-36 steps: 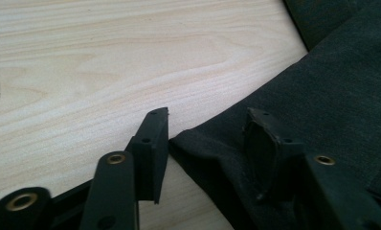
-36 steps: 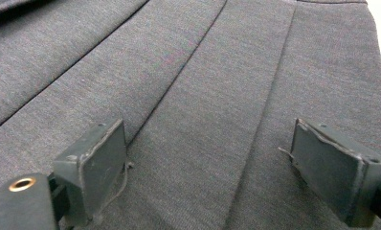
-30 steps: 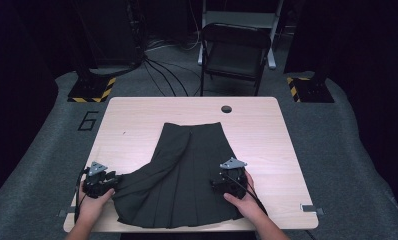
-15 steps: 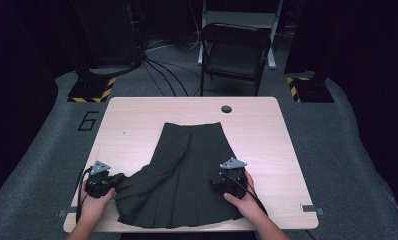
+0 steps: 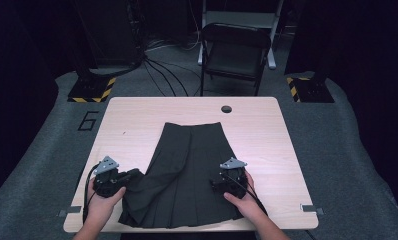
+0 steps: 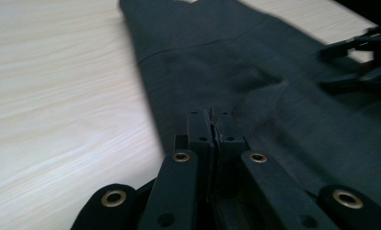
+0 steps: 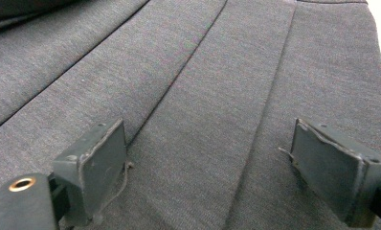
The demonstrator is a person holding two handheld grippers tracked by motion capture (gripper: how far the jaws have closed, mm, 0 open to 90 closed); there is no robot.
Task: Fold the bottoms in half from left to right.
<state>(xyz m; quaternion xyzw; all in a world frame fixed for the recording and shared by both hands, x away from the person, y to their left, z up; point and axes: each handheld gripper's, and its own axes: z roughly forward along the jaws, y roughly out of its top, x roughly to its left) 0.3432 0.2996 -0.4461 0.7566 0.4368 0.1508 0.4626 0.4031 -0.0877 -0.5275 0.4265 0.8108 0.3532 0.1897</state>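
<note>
A dark grey pleated skirt (image 5: pixel 187 170) lies flat on the light wooden table (image 5: pixel 137 120), waistband at the far end and hem near the front edge. My left gripper (image 5: pixel 132 176) is at the skirt's left hem corner. Its jaws are shut on a thin edge of the fabric (image 6: pixel 212 117), which is lifted off the table. The skirt (image 6: pixel 274 72) stretches away beyond them. My right gripper (image 5: pixel 221 181) rests on the skirt's right side, open, with pleated cloth (image 7: pixel 203 72) lying flat between its pads (image 7: pixel 100 163).
A round cable hole (image 5: pixel 226 108) sits in the table's far edge. A folding chair (image 5: pixel 234 50) stands behind the table, with cables on the floor (image 5: pixel 162 70). Bare tabletop (image 6: pixel 59 96) lies left of the skirt.
My left gripper has risen and shifted right, drawing the skirt's left hem corner inward and up. The right gripper has stayed where it was.
</note>
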